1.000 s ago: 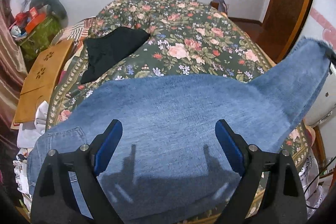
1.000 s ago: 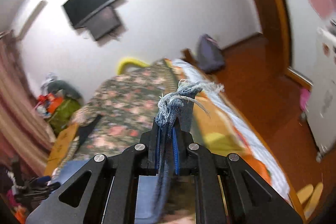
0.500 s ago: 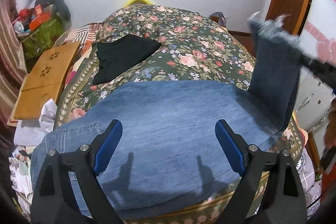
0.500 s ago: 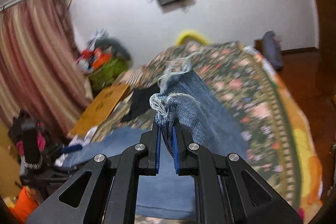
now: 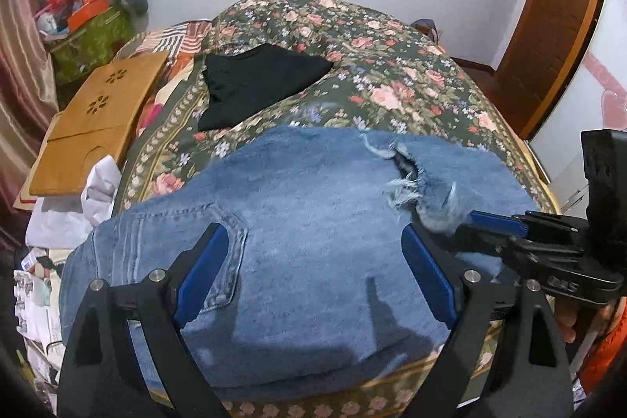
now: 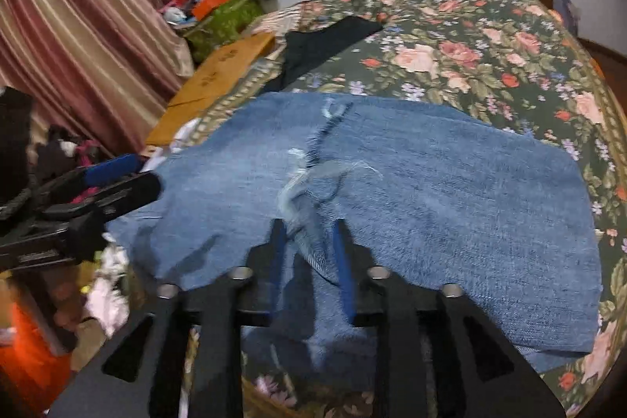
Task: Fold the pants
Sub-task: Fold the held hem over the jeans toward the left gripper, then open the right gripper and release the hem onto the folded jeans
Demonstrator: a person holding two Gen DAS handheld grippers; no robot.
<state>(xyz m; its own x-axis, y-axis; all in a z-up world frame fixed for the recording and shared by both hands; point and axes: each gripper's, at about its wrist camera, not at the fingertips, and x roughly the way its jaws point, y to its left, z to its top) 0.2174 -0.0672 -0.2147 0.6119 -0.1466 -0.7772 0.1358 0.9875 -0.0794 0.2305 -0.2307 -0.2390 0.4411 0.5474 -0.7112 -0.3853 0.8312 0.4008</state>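
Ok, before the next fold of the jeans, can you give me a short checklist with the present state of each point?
1. Leg ends laid over the jeans: ok.
2. Frayed hem freed by the right gripper: not ok, jaws opening, fabric between them.
3. Left gripper open, nothing held: ok.
4. Black garment apart from the jeans: ok.
5. Folded edges aligned: cannot tell.

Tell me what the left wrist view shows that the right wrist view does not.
Only left: the jeans' stitched back pocket and a brown wooden door.

Only right: the frayed hem between the right gripper's opening jaws.

Both: blue denim jeans folded on the floral bedspread, black garment, wooden lap tray.
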